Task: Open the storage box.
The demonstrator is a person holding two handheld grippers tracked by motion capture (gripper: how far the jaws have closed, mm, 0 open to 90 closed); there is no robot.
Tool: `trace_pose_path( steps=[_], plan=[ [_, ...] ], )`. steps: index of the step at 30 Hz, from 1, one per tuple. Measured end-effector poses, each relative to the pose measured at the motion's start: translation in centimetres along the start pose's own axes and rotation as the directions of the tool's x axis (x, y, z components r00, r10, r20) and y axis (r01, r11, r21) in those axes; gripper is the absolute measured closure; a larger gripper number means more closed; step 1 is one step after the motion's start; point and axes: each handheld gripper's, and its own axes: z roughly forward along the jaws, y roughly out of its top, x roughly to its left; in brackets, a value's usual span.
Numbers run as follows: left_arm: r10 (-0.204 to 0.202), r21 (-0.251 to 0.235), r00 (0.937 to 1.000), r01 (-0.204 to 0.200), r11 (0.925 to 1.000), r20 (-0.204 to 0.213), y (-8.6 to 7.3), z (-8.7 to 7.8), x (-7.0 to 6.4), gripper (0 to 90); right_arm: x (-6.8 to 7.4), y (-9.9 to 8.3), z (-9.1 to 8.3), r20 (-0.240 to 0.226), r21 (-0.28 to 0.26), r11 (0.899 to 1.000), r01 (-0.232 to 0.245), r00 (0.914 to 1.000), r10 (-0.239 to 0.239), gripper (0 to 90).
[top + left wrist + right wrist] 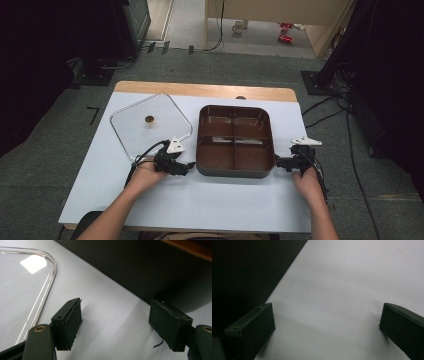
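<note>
A dark brown square tray with four compartments sits in the middle of the white table. A clear square lid with a small brown knob lies flat to its left. My left gripper is open at the tray's front left corner, pointing at its wall; the lid's rounded edge lies to the left of its jaws. My right gripper is open at the tray's front right corner, its left pad close beside the dark wall. Nothing is held between either gripper's jaws.
The white table surface has a wooden strip along its far edge. Bare table lies in front of the tray and to its right. Cables and dark stands are on the grey floor around the table.
</note>
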Motion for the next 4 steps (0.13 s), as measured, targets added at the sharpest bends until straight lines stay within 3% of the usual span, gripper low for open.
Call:
trace_pose_path(
  steps=[4],
  plan=[
    [-0.001, -0.008, 1.0, 0.001, 1.0, -0.01, -0.11, 0.02, -0.06, 24.4, 0.0, 0.0, 0.0, 0.0, 0.0, 1.0, 0.0, 1.0, 0.0, 0.0]
  ],
)
